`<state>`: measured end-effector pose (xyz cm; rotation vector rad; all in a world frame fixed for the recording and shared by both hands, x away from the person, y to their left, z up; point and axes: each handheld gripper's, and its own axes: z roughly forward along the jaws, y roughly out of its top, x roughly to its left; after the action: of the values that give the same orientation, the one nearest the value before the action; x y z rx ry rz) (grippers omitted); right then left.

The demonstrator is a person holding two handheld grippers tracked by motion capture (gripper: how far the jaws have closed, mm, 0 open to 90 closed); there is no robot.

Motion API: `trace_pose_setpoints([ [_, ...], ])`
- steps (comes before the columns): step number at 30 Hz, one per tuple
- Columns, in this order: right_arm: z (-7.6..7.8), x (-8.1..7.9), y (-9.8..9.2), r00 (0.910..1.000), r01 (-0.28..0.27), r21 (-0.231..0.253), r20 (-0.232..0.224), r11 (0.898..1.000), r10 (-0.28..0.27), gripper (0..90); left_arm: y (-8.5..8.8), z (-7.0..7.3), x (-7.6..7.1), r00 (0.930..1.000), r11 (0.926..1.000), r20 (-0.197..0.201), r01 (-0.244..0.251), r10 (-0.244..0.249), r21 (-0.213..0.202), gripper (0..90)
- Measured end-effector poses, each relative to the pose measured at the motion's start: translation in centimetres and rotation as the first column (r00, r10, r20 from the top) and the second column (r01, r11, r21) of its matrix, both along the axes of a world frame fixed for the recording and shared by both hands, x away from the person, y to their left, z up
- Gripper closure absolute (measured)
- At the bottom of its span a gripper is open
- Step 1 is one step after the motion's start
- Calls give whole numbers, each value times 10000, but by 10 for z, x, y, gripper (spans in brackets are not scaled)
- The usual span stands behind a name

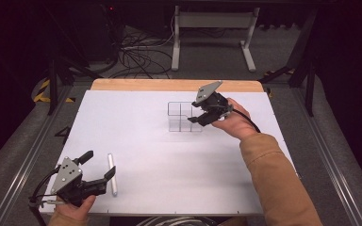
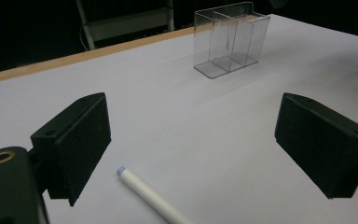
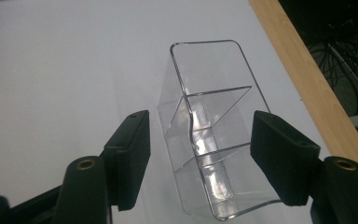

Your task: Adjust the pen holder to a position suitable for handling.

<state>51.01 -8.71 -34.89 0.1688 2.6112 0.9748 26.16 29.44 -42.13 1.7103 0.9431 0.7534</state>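
Your right gripper [image 1: 199, 118] sits right of centre in the high view, at the clear divided holder [image 1: 185, 117] that stands upright on the white table [image 1: 169, 160]. In the right gripper view the holder [image 3: 213, 140] fills the lower middle of the frame, between the two jaws; the jaws straddle it with a gap on each side, so they are spread and not pressing on it. Your left gripper [image 1: 100, 167] rests at the lower left of the high view with its jaws wide apart and nothing pinched. The white marker [image 1: 112, 173] lies flat just right of it; in the left gripper view the marker [image 2: 151, 197] lies at the bottom centre, between the jaws
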Motion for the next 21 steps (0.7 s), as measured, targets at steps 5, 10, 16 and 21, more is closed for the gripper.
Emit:
trace_pose_setpoints([
  [5,-7,8,10,10000,-49,-441,-44,9990,47,416,1,0,0,10000,10000,-2,16,-16,20,113],
  [10,-15,12,21,9998,-156,-850,-93,9963,149,460,1,0,1,10000,10000,-1,4,-4,36,113],
  [16,-24,18,32,9996,-228,-1359,-184,9905,205,523,2,-1,1,10000,10000,-9,5,-5,40,113],
  [21,-32,20,39,9990,-384,-1715,-289,9844,339,578,2,-1,1,10000,10000,6,-11,11,-13,113],
])
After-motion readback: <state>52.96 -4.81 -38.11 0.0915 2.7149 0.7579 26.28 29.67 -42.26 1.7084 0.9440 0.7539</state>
